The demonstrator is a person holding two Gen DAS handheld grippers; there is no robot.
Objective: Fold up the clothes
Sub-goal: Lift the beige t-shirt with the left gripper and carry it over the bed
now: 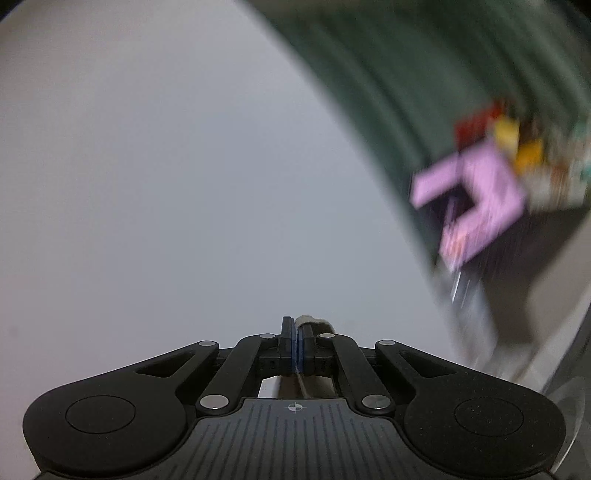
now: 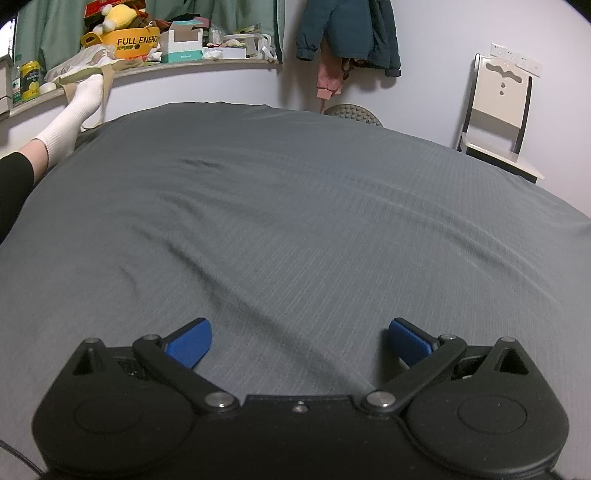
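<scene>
Bedroom, pale wall (image 1: pixel 147 147) fills most of the left wrist view, which is heavily motion-blurred on its right side. Left tool (image 1: pixel 297 325) has its fingers pressed together, blue pads meeting. A thin pale cloth (image 1: pixel 310 320) is pinched between them: a small fold pokes out at the fingertips on the right side, and a narrow strip of it runs down behind the pads toward the tool body. Can't tell what garment it is or how much of it hangs below; the rest is out of view. Beyond the tool, a green curtain (image 1: pixel 406 74) and a smeared purple object (image 1: pixel 480 192) with red and yellow clutter above it, too blurred to name.

Right tool (image 2: pixel 299 332) is spread wide, blue pads (image 2: pixel 190 341) well apart, nothing between them. It is tilted down over a grey bed (image 2: pixel 295 203) with light creases running across the sheet. No part of the pale cloth shows in this view.

Further out, a person's leg in a white sock (image 2: pixel 79 107) lies at the bed's far left edge. Behind it is a cluttered ledge (image 2: pixel 207 65) with a yellow tub (image 2: pixel 136 44) and boxes. A teal jacket (image 2: pixel 351 29) hangs on the back wall, and a white chair (image 2: pixel 498 110) stands at the right.
</scene>
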